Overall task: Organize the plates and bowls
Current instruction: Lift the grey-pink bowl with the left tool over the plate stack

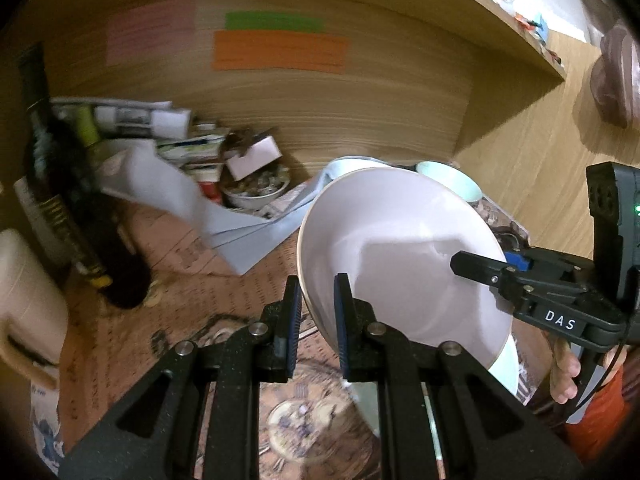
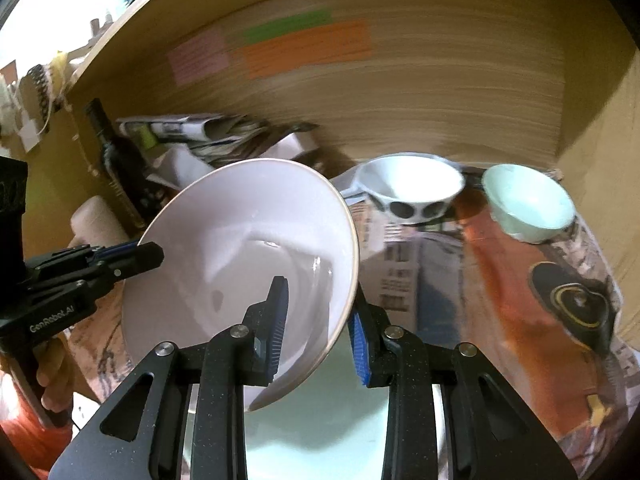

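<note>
A large white bowl (image 1: 400, 248) with a tan rim hangs tilted between both grippers, above the newspaper-covered surface. My left gripper (image 1: 318, 320) is shut on its left rim, one pad inside and one outside. On the opposite rim my right gripper (image 2: 318, 332) is shut the same way, and it shows from the side (image 1: 472, 266) in the left wrist view. The left gripper (image 2: 148, 256) shows at the bowl's (image 2: 240, 248) far edge in the right wrist view. Under the bowl lies a pale green dish (image 2: 320, 420). Farther back stand a white bowl with dark spots (image 2: 408, 188) and a small pale green bowl (image 2: 528, 204).
A wooden back wall (image 1: 320, 120) with coloured paper notes closes the recess, and a wooden side panel (image 2: 600, 140) stands at the right. On the left are a dark bottle (image 1: 60, 184), a cream jug (image 1: 24, 300), rolled newspapers (image 1: 132, 116) and a bowl of odds and ends (image 1: 256, 190).
</note>
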`<state>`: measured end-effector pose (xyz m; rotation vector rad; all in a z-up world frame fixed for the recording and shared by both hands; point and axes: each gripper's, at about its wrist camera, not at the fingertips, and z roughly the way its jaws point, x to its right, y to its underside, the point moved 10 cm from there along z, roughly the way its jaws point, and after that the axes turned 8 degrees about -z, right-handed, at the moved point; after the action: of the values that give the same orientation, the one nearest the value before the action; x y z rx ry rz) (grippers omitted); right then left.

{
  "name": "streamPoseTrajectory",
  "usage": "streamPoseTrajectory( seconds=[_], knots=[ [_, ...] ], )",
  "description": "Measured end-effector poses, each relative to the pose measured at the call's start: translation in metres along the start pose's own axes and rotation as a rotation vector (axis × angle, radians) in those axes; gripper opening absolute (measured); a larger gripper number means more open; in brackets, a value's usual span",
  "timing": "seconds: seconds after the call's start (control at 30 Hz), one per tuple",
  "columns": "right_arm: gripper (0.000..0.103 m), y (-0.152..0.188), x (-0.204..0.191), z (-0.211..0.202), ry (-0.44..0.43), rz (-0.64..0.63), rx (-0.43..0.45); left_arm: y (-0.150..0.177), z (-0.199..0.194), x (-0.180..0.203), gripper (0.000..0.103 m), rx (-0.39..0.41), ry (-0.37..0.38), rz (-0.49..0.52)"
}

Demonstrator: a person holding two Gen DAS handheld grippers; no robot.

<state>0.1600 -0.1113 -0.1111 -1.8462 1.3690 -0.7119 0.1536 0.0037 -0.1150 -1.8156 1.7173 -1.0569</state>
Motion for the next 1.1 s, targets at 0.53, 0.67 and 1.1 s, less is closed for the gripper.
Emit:
streamPoseTrajectory(
  seconds=[0.53, 0.67, 1.1],
  knots=[
    [0.026, 0.015, -0.077, 0.03, -0.12, -0.09, -0.068, 0.042, -0.047, -0.063, 0.014, 0.024, -0.081, -0.109],
    [0.026, 0.019, -0.091, 0.035, -0.137, -0.114, -0.089, 0.052, -0.055, -0.074, 0.014, 0.02, -0.1, -0.129],
    [0.026, 0.035, -0.121, 0.058, -0.169, -0.183, -0.177, 0.077, -0.061, -0.105, 0.014, -0.013, -0.139, -0.186]
  ],
)
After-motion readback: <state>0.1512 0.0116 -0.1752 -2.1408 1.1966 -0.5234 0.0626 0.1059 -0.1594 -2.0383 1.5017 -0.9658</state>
